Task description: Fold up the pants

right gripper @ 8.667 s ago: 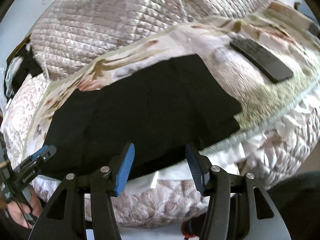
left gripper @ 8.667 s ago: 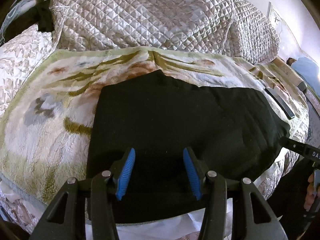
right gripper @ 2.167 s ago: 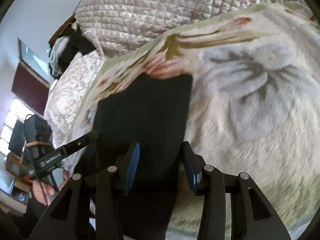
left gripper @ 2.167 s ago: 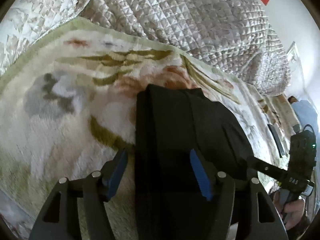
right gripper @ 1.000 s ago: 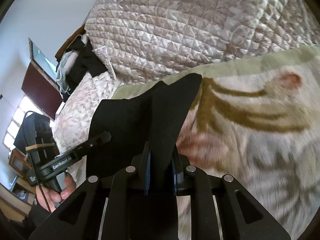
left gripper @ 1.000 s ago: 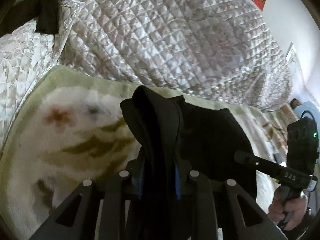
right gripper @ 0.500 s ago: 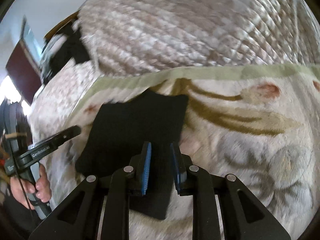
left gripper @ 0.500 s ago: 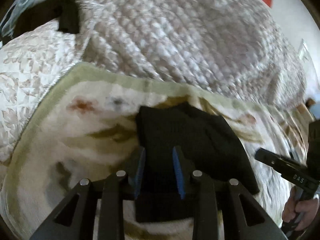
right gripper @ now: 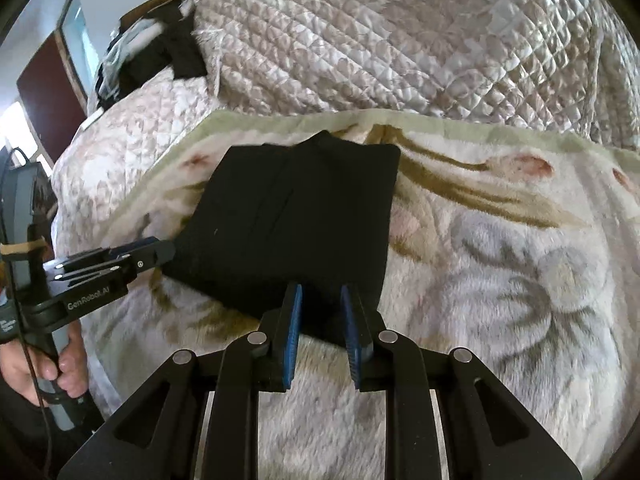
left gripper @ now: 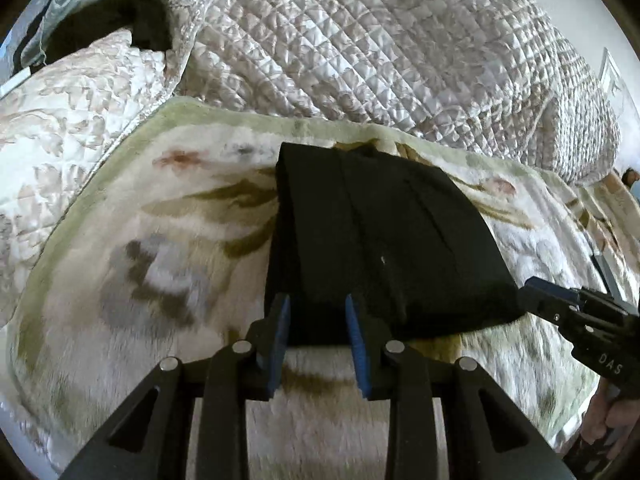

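Observation:
The black pants (left gripper: pixel 380 240) lie folded into a compact rectangle on the floral fleece blanket (left gripper: pixel 168 248). They also show in the right wrist view (right gripper: pixel 296 220). My left gripper (left gripper: pixel 316 320) is open, its blue pads just at the near left edge of the fold, holding nothing. My right gripper (right gripper: pixel 320 312) is open at the near right edge of the fold, also empty. Each gripper appears in the other's view, the right one (left gripper: pixel 552 300) and the left one (right gripper: pixel 132 260), both beside the near corners.
A quilted beige bedspread (left gripper: pixel 380 48) is heaped behind the blanket. Dark clothes (left gripper: pixel 132 20) lie at the far left. A dark flat remote-like object (left gripper: pixel 604 268) lies on the blanket at the right. The blanket (right gripper: pixel 520 260) spreads to the right.
Both grippers carried the held end of the pants forward over the rest, laid it down, opened and pulled back toward me. The pants now lie flat as a smaller rectangle.

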`<state>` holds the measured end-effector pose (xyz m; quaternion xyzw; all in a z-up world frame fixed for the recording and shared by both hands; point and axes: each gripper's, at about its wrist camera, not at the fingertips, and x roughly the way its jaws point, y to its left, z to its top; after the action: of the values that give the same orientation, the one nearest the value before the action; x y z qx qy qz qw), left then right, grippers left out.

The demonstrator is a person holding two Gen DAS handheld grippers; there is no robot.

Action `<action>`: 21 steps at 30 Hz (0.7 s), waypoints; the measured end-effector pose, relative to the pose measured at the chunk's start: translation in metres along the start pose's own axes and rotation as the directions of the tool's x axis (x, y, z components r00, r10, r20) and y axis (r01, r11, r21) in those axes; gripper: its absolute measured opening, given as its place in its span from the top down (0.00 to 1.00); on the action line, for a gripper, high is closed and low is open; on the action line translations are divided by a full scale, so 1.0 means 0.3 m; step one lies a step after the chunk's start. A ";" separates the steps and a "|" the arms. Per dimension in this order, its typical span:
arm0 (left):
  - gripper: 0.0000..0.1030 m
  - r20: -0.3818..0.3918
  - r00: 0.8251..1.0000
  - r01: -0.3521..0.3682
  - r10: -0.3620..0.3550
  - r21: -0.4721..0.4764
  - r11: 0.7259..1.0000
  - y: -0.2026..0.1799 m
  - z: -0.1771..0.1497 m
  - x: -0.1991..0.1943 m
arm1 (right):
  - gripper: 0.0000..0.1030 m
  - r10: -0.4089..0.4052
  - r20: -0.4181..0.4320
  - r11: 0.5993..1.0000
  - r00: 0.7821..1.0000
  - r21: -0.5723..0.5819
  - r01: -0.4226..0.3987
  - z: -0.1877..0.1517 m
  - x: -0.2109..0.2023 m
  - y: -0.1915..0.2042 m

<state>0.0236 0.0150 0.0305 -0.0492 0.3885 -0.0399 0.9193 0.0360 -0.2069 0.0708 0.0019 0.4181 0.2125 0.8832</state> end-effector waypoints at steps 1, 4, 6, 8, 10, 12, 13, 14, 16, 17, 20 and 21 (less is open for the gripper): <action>0.70 0.001 1.000 -0.007 0.007 0.008 1.000 -0.007 -0.011 -0.007 | 0.78 -0.006 0.004 1.000 1.000 -0.010 0.006 -0.009 -0.009 0.012; 0.66 -0.003 1.000 -0.014 0.014 0.011 1.000 -0.014 -0.038 -0.017 | 0.75 -0.021 0.025 0.999 0.999 -0.024 0.022 -0.030 -0.032 0.035; 0.62 -0.009 1.000 -0.024 0.024 0.007 1.000 -0.015 -0.052 -0.018 | 0.74 -0.028 0.032 0.999 0.999 -0.024 0.029 -0.049 -0.048 0.040; 0.58 -0.012 0.999 -0.036 0.036 0.007 0.999 -0.016 -0.066 -0.016 | 0.72 -0.042 0.034 0.999 0.999 -0.021 0.043 -0.069 -0.058 0.042; 0.55 -0.012 0.999 -0.051 0.052 0.017 0.999 -0.019 -0.079 -0.012 | 0.64 -0.052 0.028 0.998 0.998 -0.020 0.053 -0.087 -0.054 0.041; 0.54 -0.018 0.998 -0.061 0.062 0.024 0.998 -0.020 -0.087 -0.003 | 0.60 -0.061 0.016 0.998 0.998 -0.017 0.061 -0.101 -0.043 0.037; 0.53 -0.020 0.998 -0.061 0.061 0.026 0.998 -0.020 -0.089 0.001 | 0.60 -0.064 0.012 0.998 0.998 -0.019 0.064 -0.103 -0.039 0.037; 0.53 -0.022 0.998 -0.061 0.062 0.025 0.998 -0.020 -0.090 0.005 | 0.60 -0.071 0.010 0.997 0.997 -0.021 0.071 -0.104 -0.035 0.036; 0.53 -0.024 0.997 -0.070 0.070 0.027 0.997 -0.018 -0.092 0.012 | 0.60 -0.090 0.010 0.996 0.996 -0.029 0.090 -0.107 -0.026 0.033; 0.53 -0.027 0.997 -0.071 0.072 0.028 0.997 -0.018 -0.094 0.016 | 0.60 -0.096 0.008 0.995 0.995 -0.031 0.096 -0.110 -0.020 0.031; 0.52 -0.046 0.996 -0.075 0.076 0.024 0.997 -0.013 -0.101 0.035 | 0.60 -0.102 -0.017 0.994 0.995 -0.030 0.102 -0.125 0.004 0.023; 0.52 -0.047 0.996 -0.081 0.082 0.026 0.996 -0.012 -0.103 0.039 | 0.60 -0.108 -0.028 0.994 0.994 -0.029 0.107 -0.130 0.014 0.021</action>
<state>0.0094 0.0082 0.0011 -0.0215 0.4117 -0.0082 0.9110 0.0072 -0.2063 0.0437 -0.0357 0.4278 0.1704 0.8870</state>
